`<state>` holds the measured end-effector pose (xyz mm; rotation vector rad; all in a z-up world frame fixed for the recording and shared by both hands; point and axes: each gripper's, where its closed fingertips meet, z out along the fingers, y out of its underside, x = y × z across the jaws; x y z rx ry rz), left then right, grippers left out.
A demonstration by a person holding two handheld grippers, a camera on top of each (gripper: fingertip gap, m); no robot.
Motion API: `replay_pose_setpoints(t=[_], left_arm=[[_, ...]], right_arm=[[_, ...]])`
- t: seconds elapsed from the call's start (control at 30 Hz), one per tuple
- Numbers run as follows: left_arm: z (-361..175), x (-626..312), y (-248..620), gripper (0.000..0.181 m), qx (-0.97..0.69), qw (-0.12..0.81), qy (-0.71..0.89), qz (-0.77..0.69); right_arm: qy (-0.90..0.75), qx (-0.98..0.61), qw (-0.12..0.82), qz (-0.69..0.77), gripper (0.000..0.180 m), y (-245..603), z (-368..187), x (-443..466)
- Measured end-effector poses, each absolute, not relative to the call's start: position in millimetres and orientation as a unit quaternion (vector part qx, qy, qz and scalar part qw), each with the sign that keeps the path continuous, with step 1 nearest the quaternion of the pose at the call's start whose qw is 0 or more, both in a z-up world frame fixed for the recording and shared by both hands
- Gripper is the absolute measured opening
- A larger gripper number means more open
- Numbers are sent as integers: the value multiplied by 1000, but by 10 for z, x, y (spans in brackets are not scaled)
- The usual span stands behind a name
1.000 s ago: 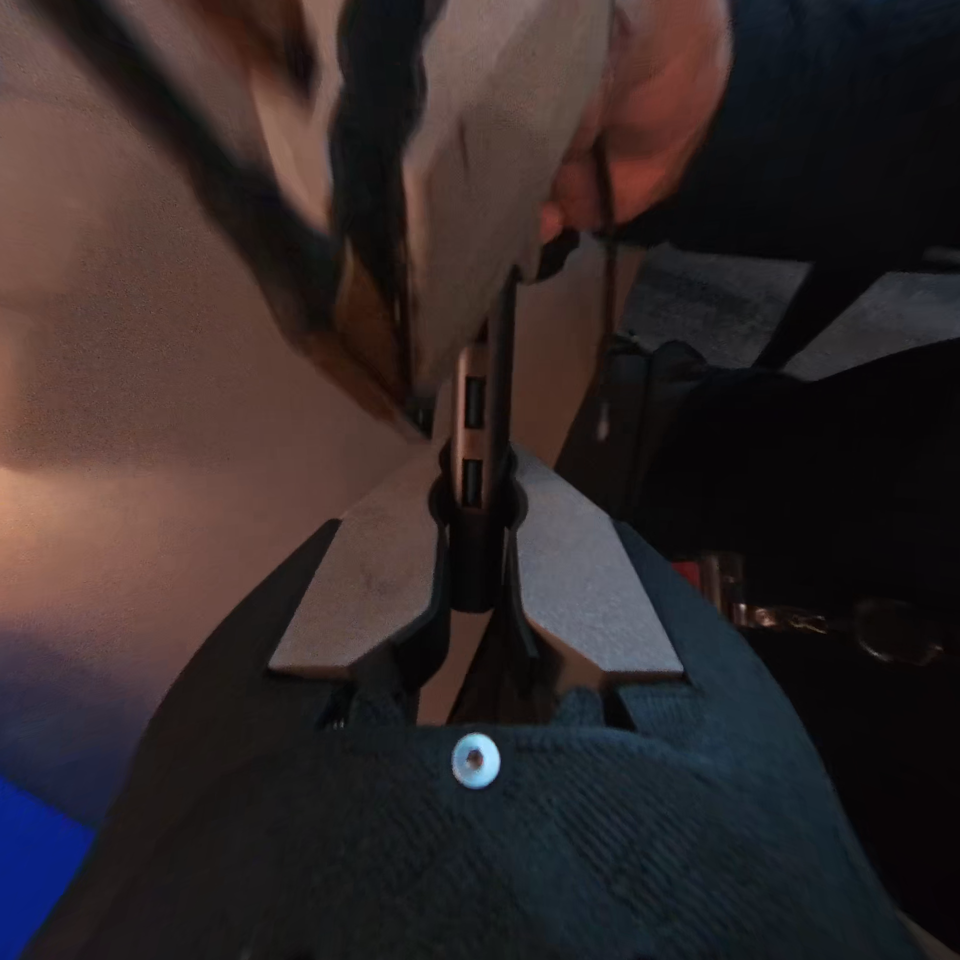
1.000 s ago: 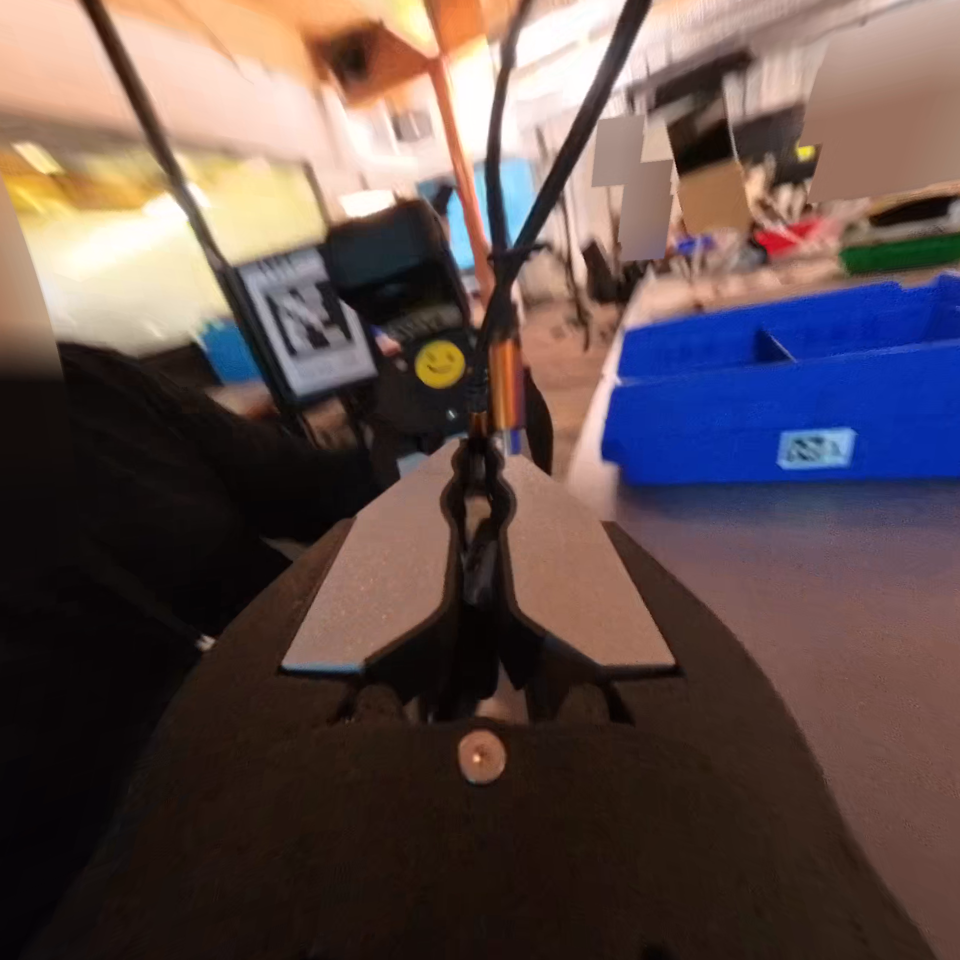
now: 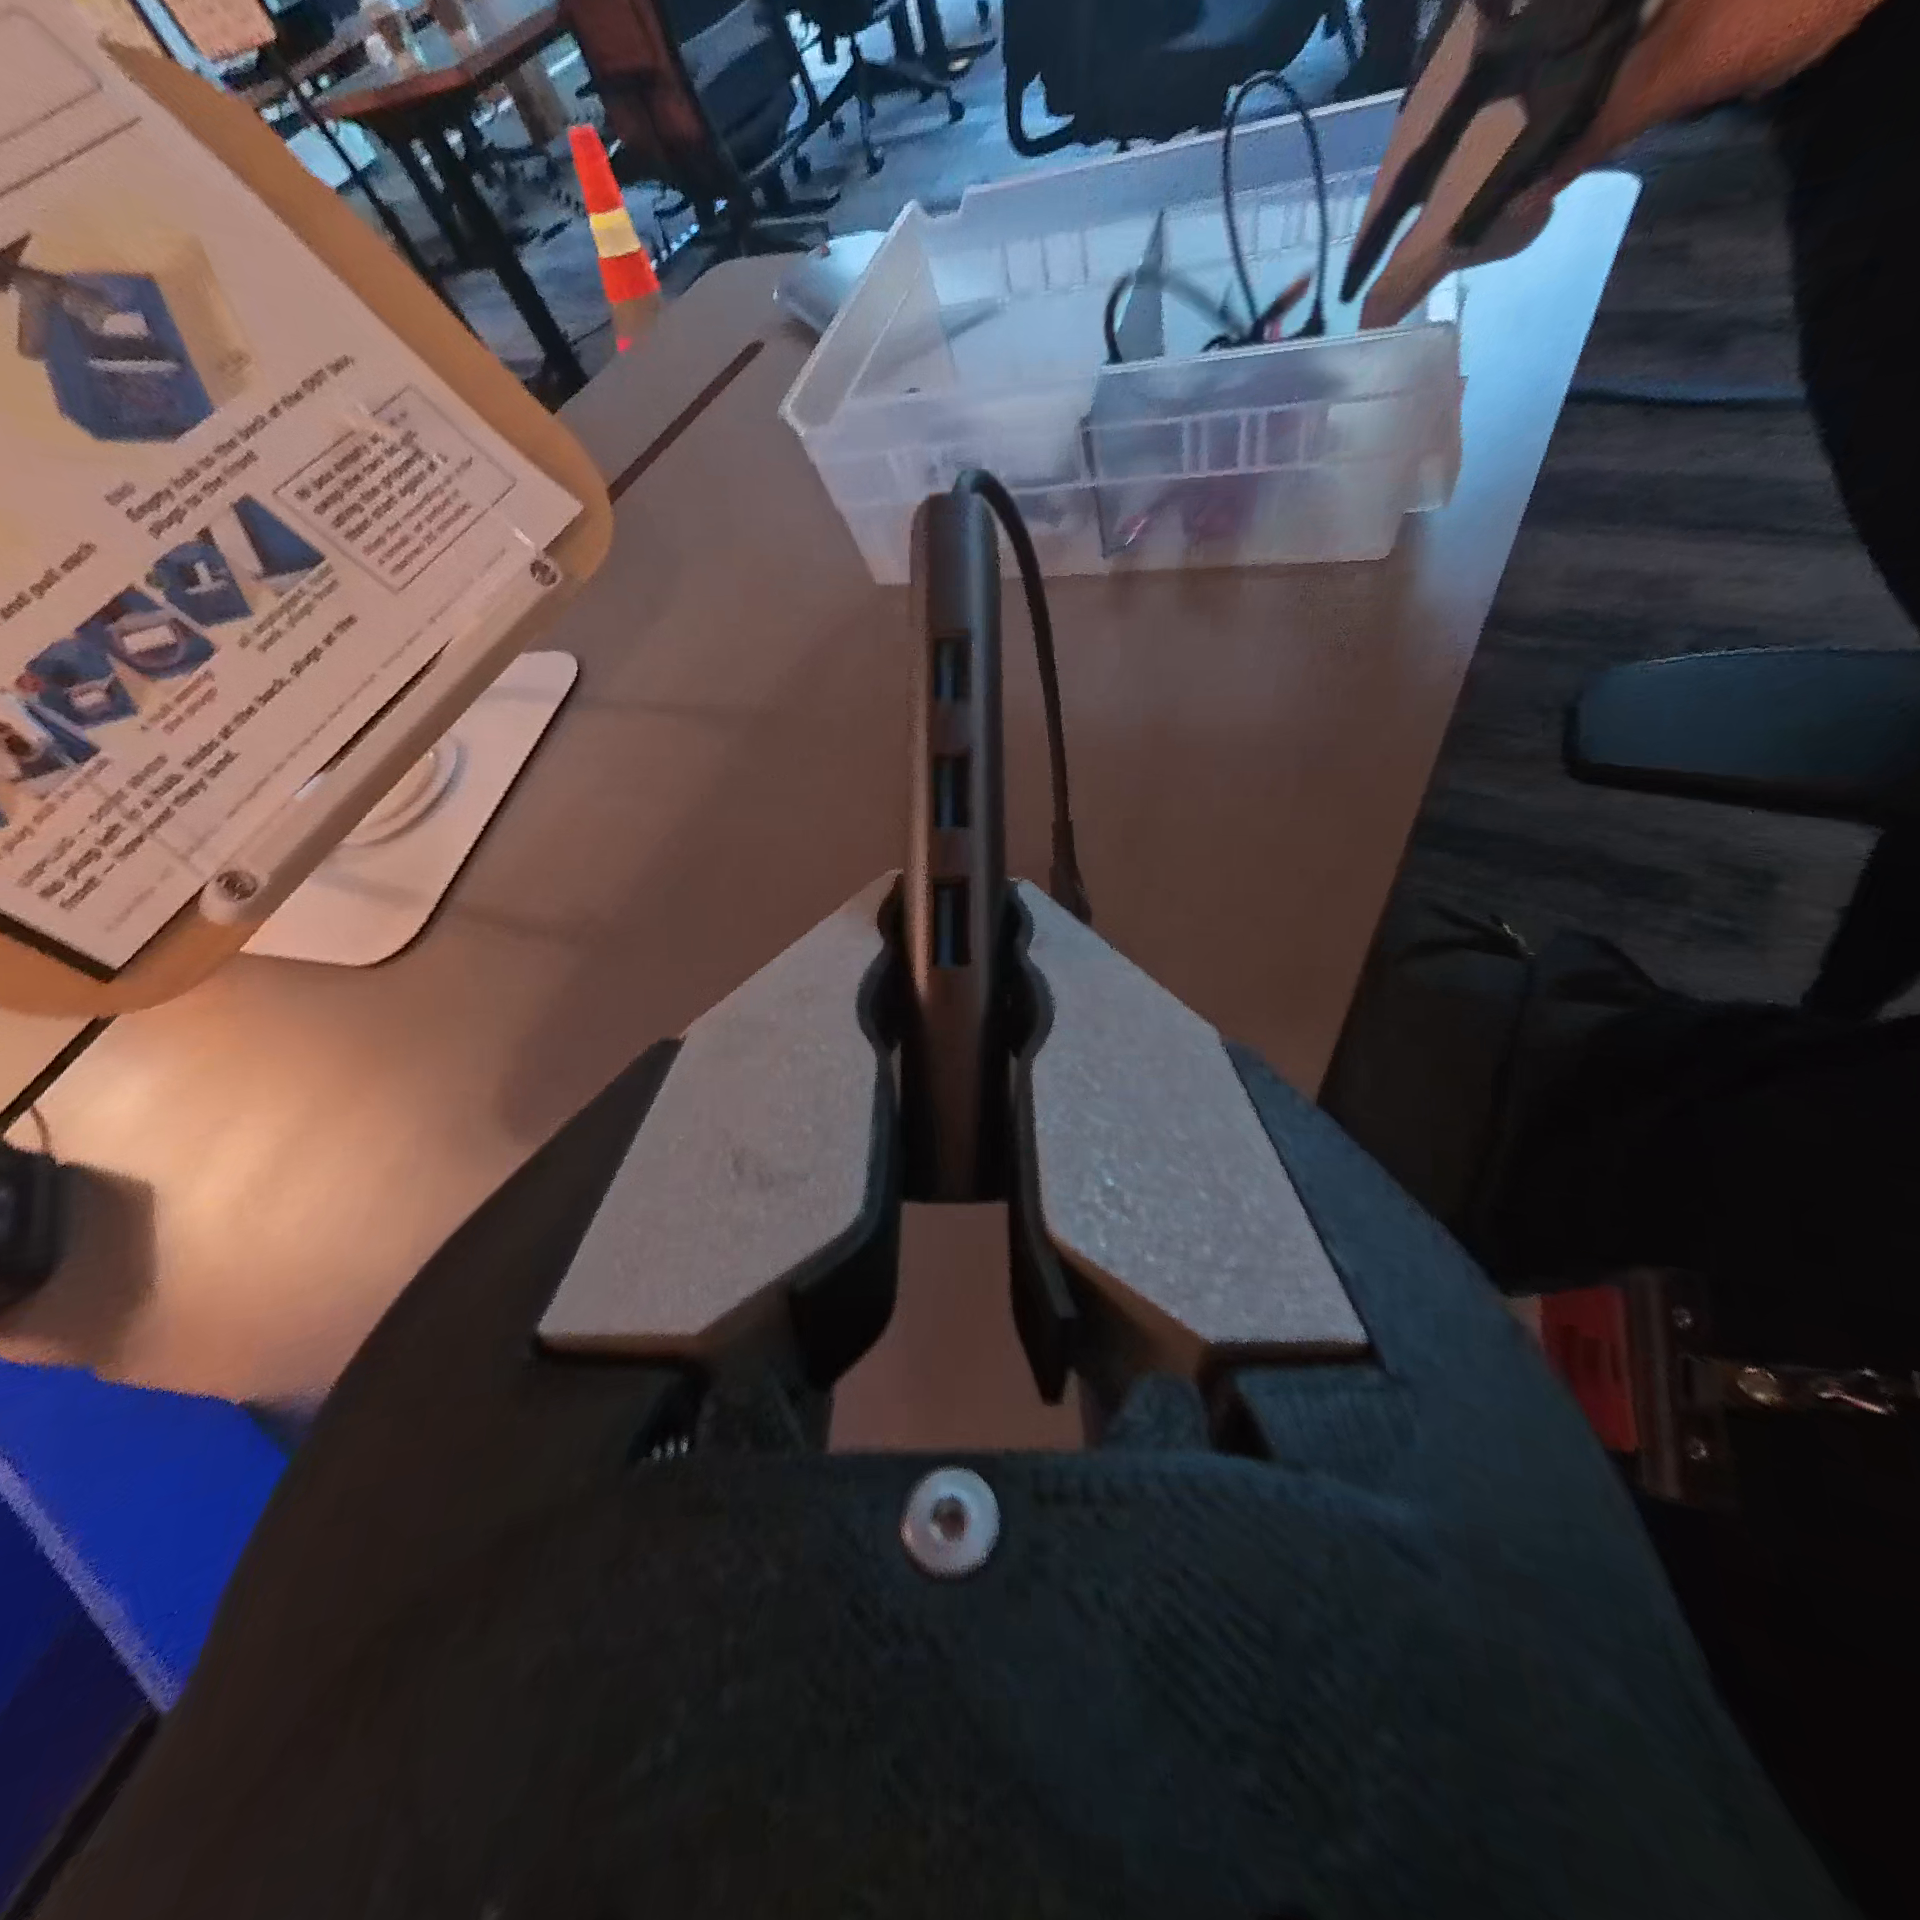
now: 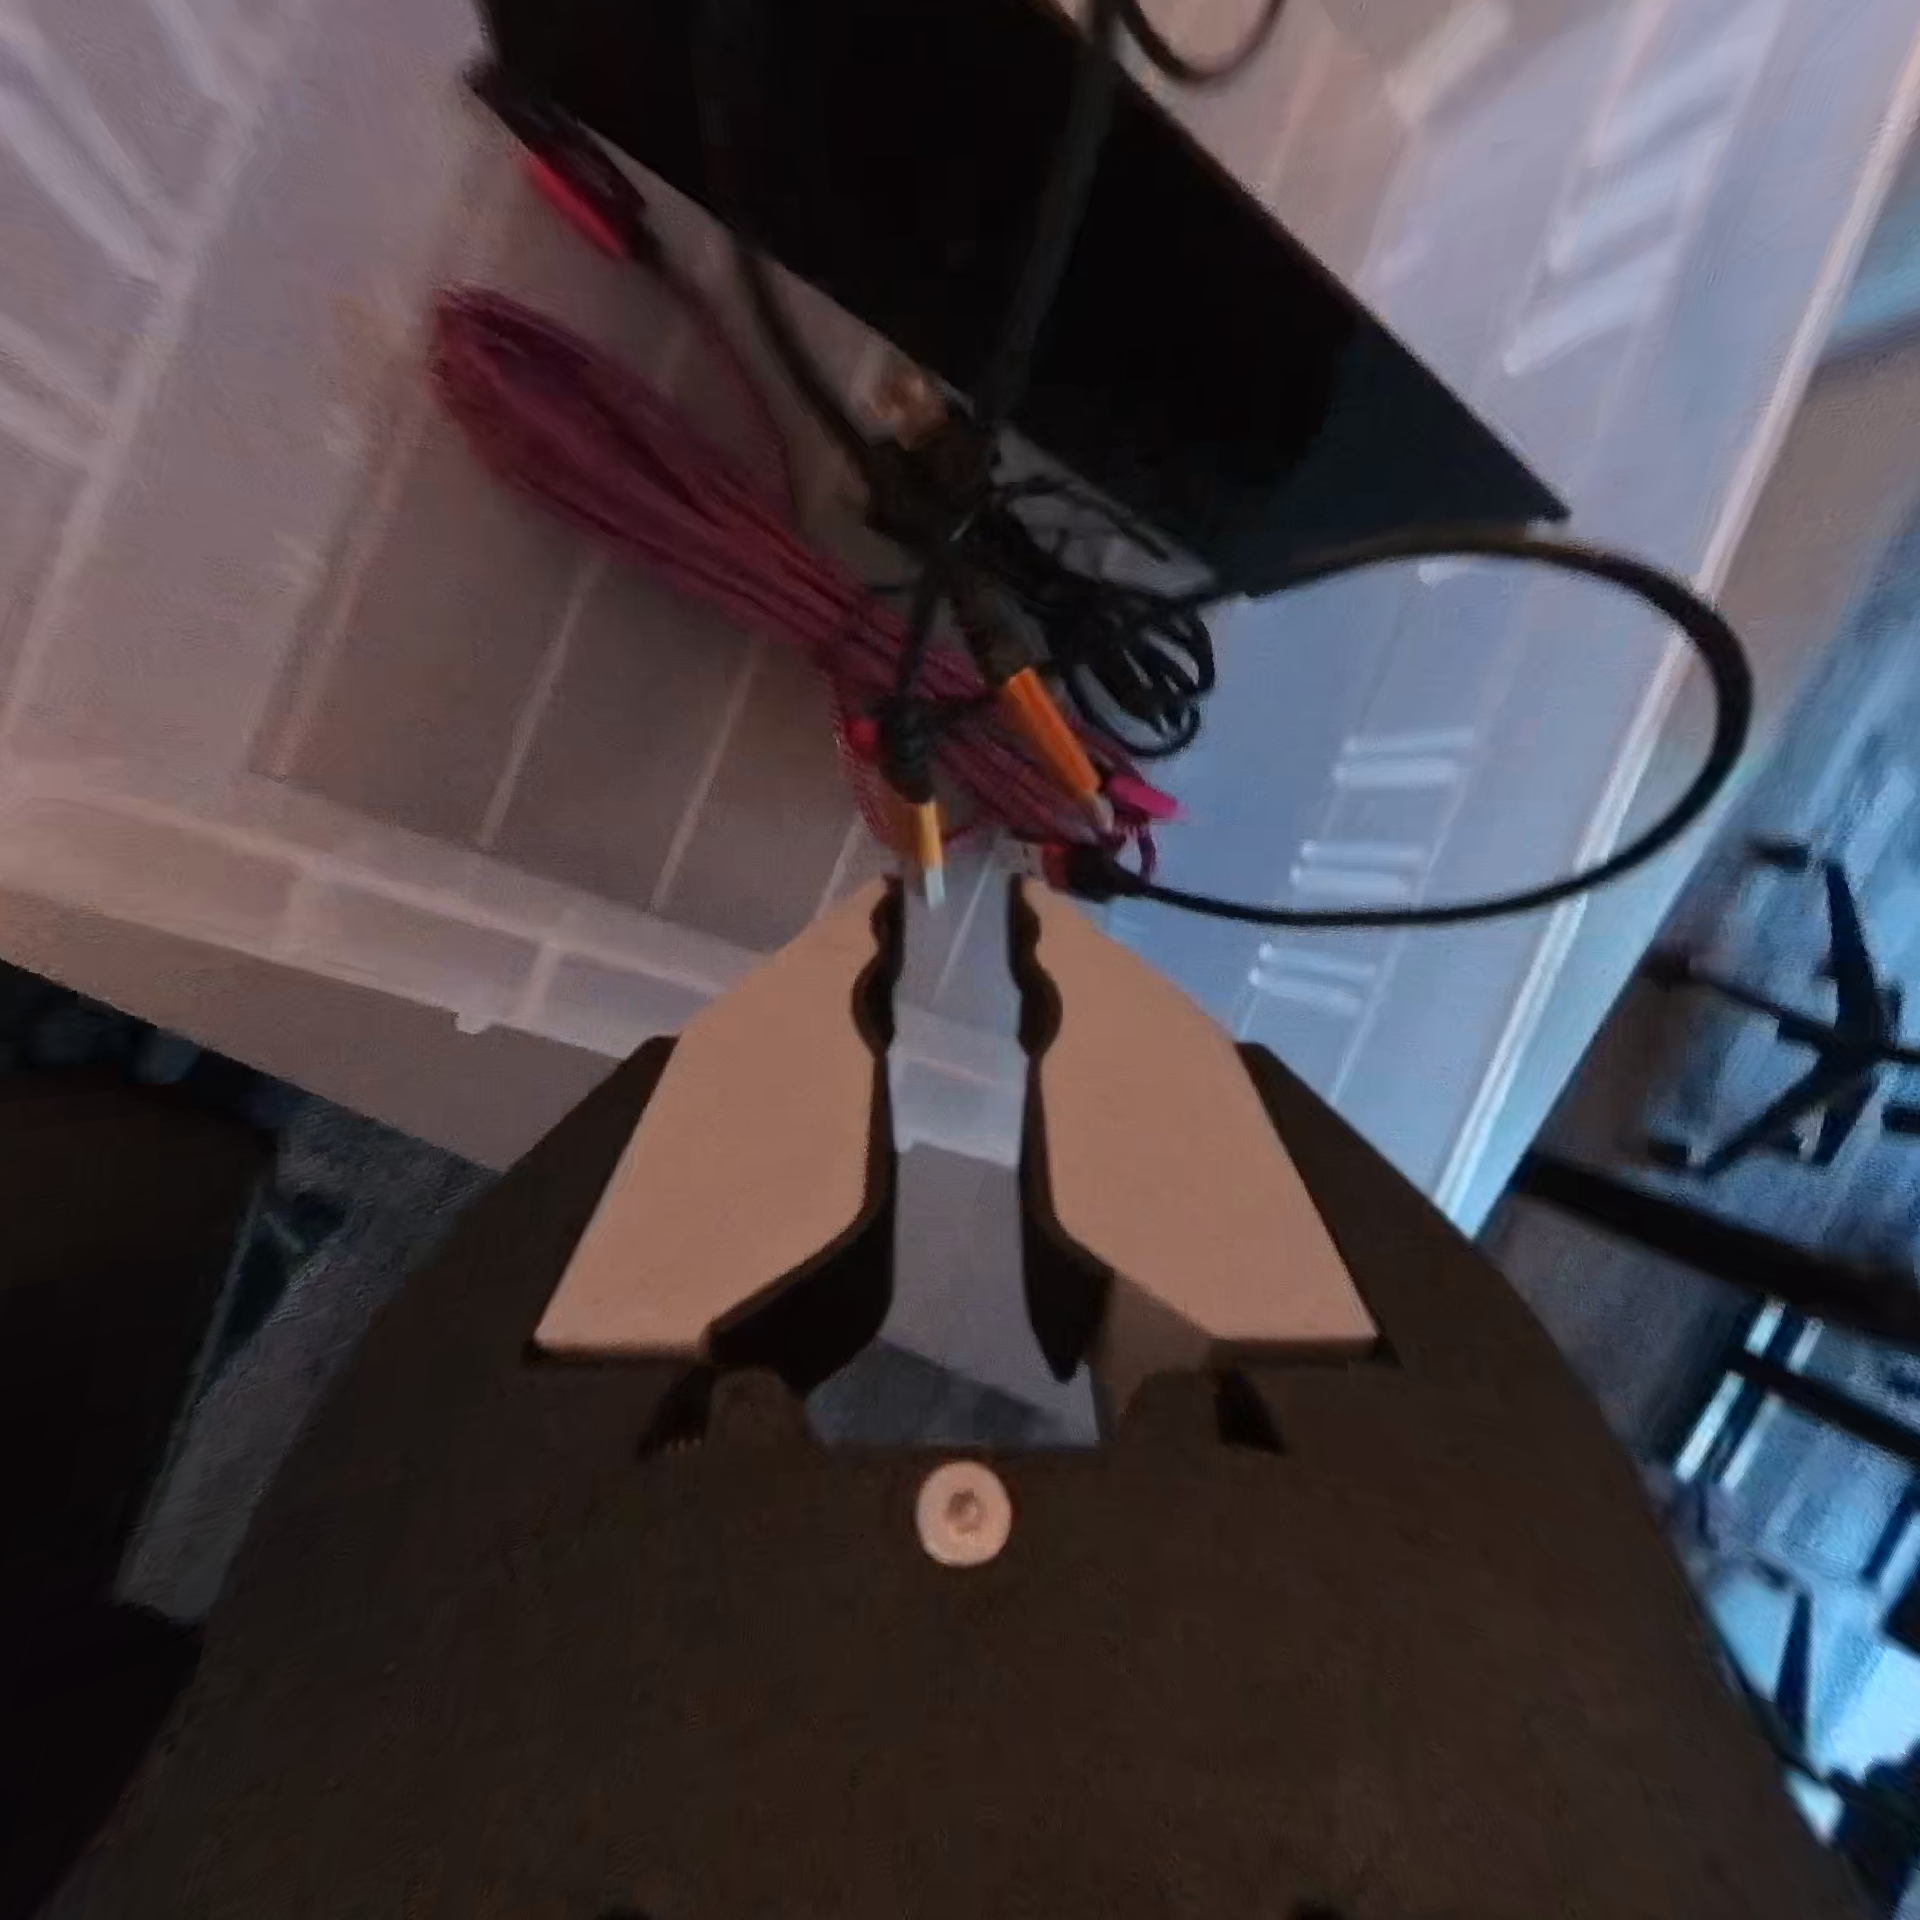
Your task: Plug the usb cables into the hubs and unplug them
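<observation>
Three blue ports on the hub (image 3: pixel 951 790) all show empty, none has a plug in it. Left gripper (image 3: pixel 954 925) fingers pinch the dark hub on edge, port side up, its own short cable (image 3: pixel 1044 707) looping off the far end and hanging at about 1 o'clock. Hub is held above the table (image 3: pixel 727 727), pointing at 12 o'clock toward the clear bin (image 3: pixel 883 416).

Right gripper (image 4: pixel 954 904) hovers over that bin at 1 o'clock in the left wrist view; fingers spread a little, nothing between them. Just past the tips lies a tangle: magenta cable bundle (image 4: pixel 665 520), black cables (image 4: pixel 1455 883), two orange-sleeved plugs (image 4: pixel 925 831). Nearest orange plug sits right at the finger gap, not gripped. Right wrist view is blurred, so contact can't be confirmed.

Instruction sheet on a stand (image 3: pixel 260 499) at 10 o'clock, traffic cone (image 3: pixel 613 229) on the floor beyond.

Progress, as a judgement: the hub is in hand and ready, no cable connected right now. What looks left is grabbing a plug from the bin, lining it up with a port, pushing in, then pulling out. Which cycle of the task this is can't be told.
</observation>
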<state>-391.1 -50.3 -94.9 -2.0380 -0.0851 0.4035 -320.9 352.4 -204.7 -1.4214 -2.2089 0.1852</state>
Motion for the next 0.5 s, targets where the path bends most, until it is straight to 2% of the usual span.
replay_pose_setpoints(t=[0.07,0.13,0.2,0.37,0.5], left_arm=[[-953,-3836,-466,14,-846,510,-18,157],[-959,-3779,-463,14,-846,511,-9,151],[-952,-3721,-469,13,-844,514,4,155],[-993,-3513,-488,13,-848,505,23,159],[-1042,-3309,-498,13,-854,490,41,170]], right_arm=[[-793,-527,290,100,32,3449,-1781,-3269],[-765,-495,380,159,33,3269,-1271,-3396],[-765,-424,411,257,35,2756,-842,-3439],[-776,-107,376,495,34,754,-243,-3233],[-817,-3,289,499,37,-264,-612,-3197]])
